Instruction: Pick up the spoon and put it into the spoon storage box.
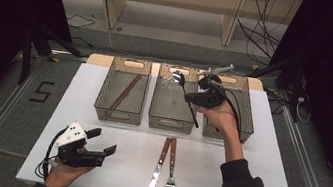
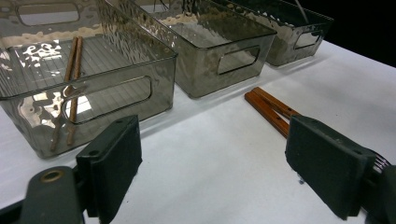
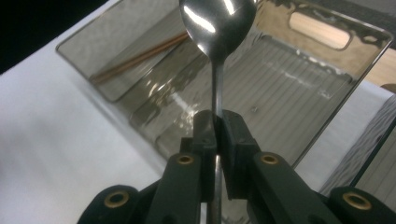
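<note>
A person's right hand-held gripper, raised in the upper centre of the high view, clamps a spoon by its stem, jaws pinched tight on the metal. The right gripper view shows the spoon's bowl standing above the closed pads, with the ribbed floor of a smoked-plastic bin behind it. In the high view the spoon hangs over the middle bin of three in a row across the upper half of the white counter, bowl toward the far rim and its dark handle slanting down to the near right corner.

The left bin already holds a pair of chopsticks; the right bin sits partly behind the raised hand. At the lower left of the high view, the left hand-held gripper rests on the counter with jaws wide and nothing between them. A wooden-handled knife and fork lie side by side in the lower centre, still to be sorted.

The step in hand appears to be carrying the spoon to its bin. The next move likely calls for lowering it inside the middle bin's walls before letting go, so it does not catch a rim.
</note>
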`<move>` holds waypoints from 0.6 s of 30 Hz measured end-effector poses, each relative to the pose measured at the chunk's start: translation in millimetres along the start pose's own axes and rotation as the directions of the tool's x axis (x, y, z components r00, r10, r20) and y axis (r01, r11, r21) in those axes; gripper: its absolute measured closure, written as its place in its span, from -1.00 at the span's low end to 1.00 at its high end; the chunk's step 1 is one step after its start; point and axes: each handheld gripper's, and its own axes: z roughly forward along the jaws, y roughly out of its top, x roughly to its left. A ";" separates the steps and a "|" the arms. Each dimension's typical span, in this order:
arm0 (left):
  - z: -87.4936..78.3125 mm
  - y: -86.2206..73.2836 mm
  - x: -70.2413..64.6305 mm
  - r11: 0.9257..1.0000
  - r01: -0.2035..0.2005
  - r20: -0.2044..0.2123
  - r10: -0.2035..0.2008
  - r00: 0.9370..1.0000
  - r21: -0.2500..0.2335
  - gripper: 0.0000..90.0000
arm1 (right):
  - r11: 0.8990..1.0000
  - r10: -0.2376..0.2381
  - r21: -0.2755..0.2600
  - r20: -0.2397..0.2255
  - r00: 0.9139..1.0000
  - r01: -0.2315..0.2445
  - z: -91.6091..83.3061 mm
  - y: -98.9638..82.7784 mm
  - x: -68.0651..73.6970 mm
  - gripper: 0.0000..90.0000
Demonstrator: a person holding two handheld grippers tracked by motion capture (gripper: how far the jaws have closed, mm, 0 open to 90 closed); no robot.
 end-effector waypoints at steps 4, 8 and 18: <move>-0.3 0.0 0.0 1.000 0.000 0.002 0.000 1.000 0.000 -0.60 | 0.999 0.035 -0.028 0.017 0.999 -0.034 5.6 6.5 -7.6 0.90; -0.4 0.3 -0.1 1.000 0.000 0.002 0.000 1.000 -0.006 -0.60 | 0.998 0.059 -0.037 0.025 0.998 -0.058 9.7 13.1 -12.6 0.90; -0.2 0.6 -0.5 1.000 0.001 0.002 -0.001 1.000 -0.012 -0.60 | 0.996 0.080 -0.036 0.058 0.995 -0.078 28.3 19.5 -17.8 0.90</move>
